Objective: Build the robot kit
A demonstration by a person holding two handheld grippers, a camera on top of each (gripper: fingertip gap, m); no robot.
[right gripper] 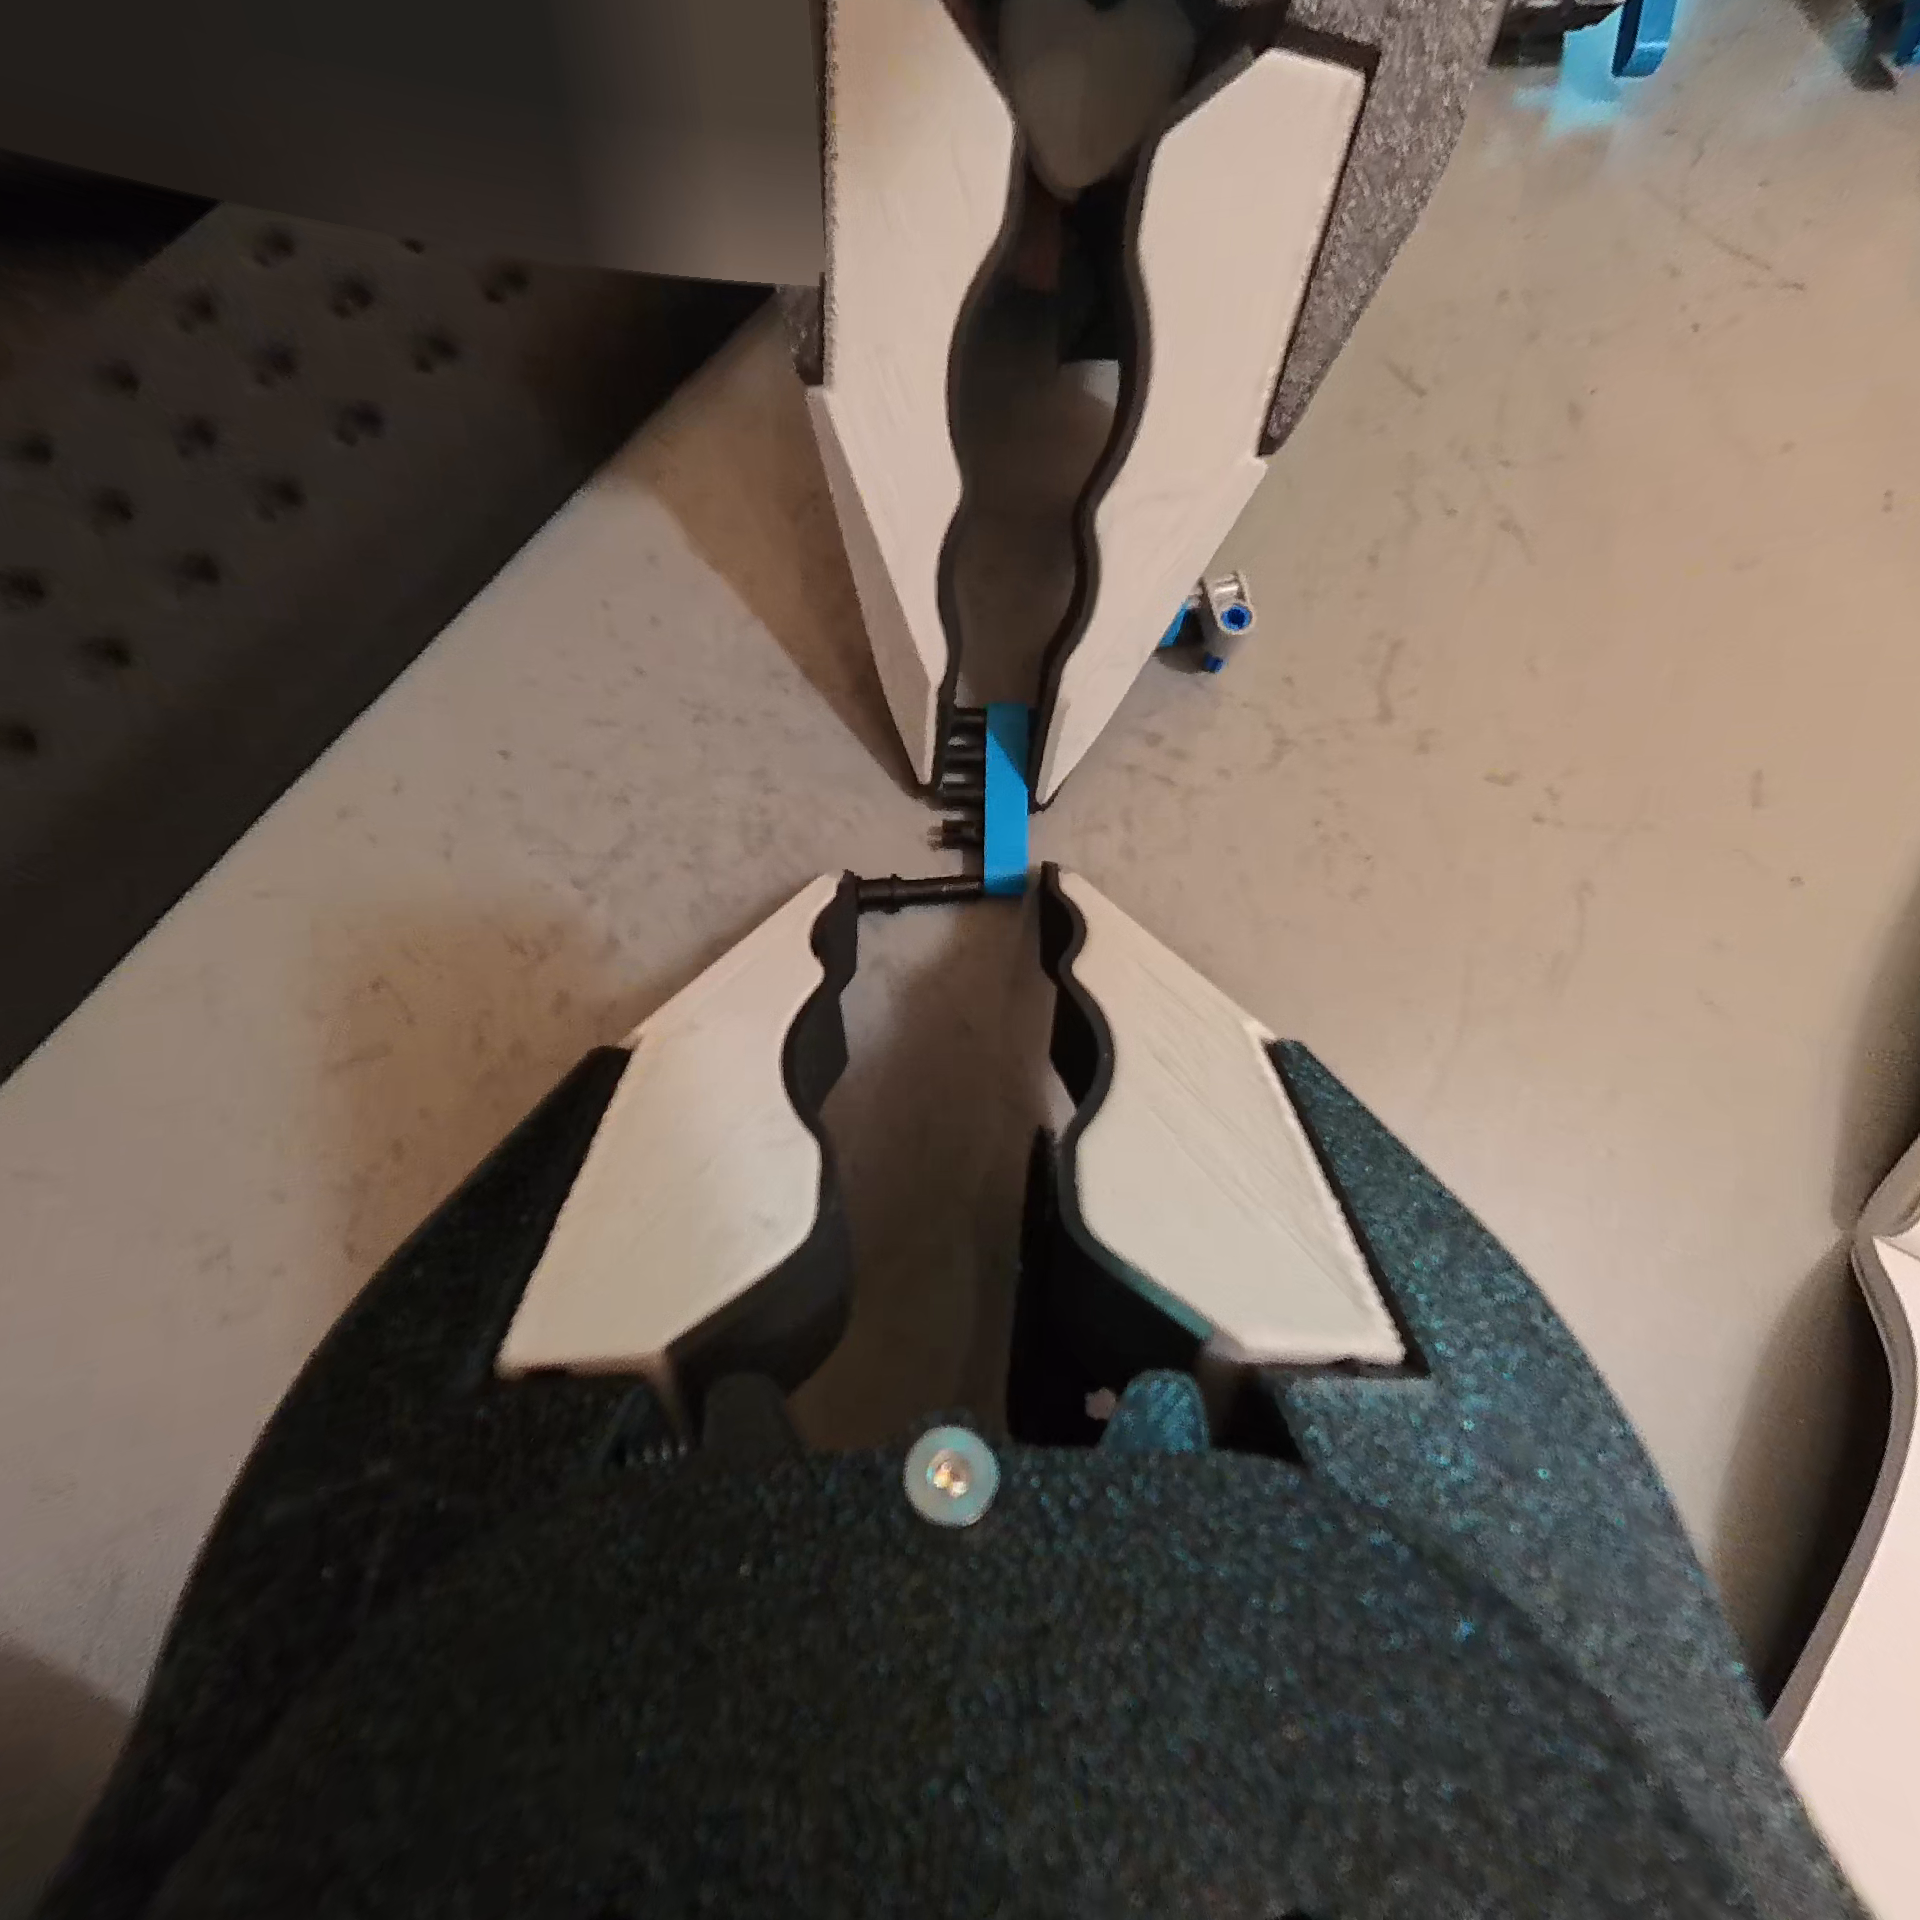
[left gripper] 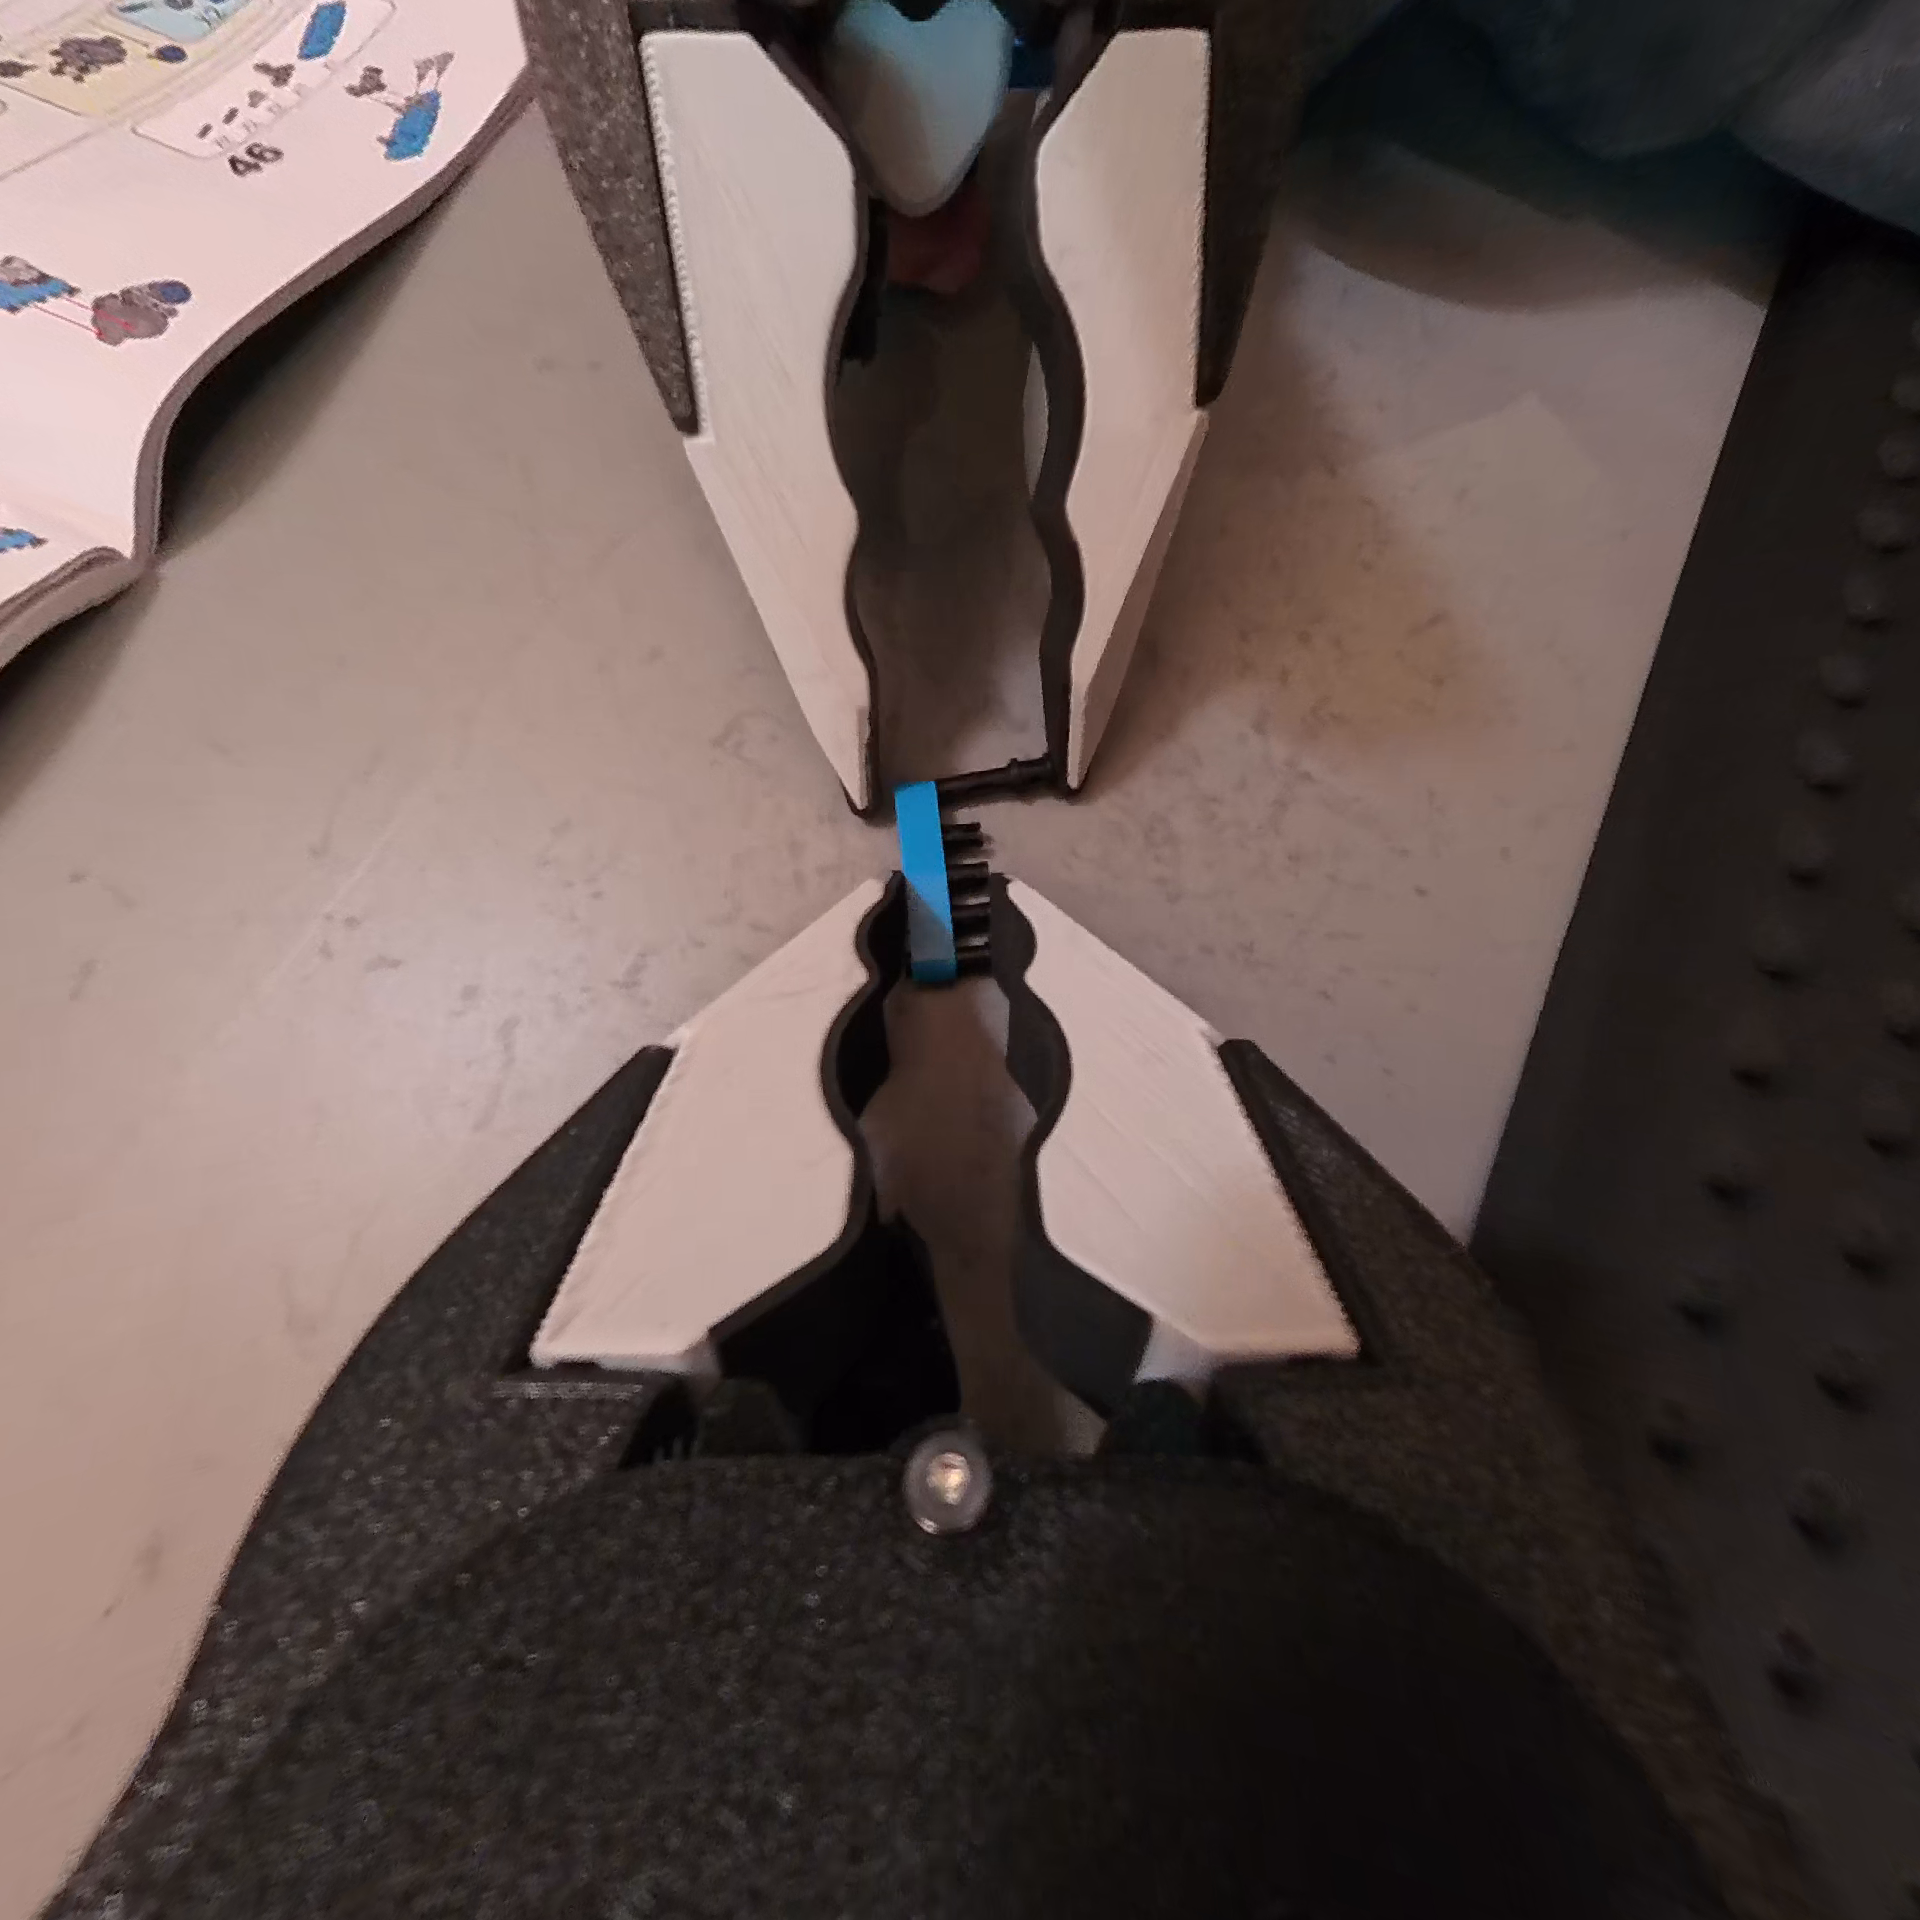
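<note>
My left gripper point(left gripper: 948, 894) is shut on a short blue beam point(left gripper: 925, 873) that has several black pins sticking out of one side. It holds the beam above the pale table point(left gripper: 416, 831). My right gripper point(left gripper: 966, 790) faces it tip to tip. It is closed around a single black pin point(left gripper: 1003, 777) and the beam's free end, with the pin lying crosswise against that end. In the right wrist view, the right gripper point(right gripper: 948, 888) squeezes the pin point(right gripper: 914, 890) against the blue beam point(right gripper: 1006, 800), which the left gripper point(right gripper: 987, 779) holds from the far side.
An open building-instruction booklet point(left gripper: 156, 260) lies on the table, and its edge also shows in the right wrist view point(right gripper: 1870, 1403). A dark perforated board point(left gripper: 1766, 935) borders the table. Small blue and grey pieces point(right gripper: 1210, 623) and more blue parts point(right gripper: 1642, 42) lie beyond. My left and right fingertips are right by each other.
</note>
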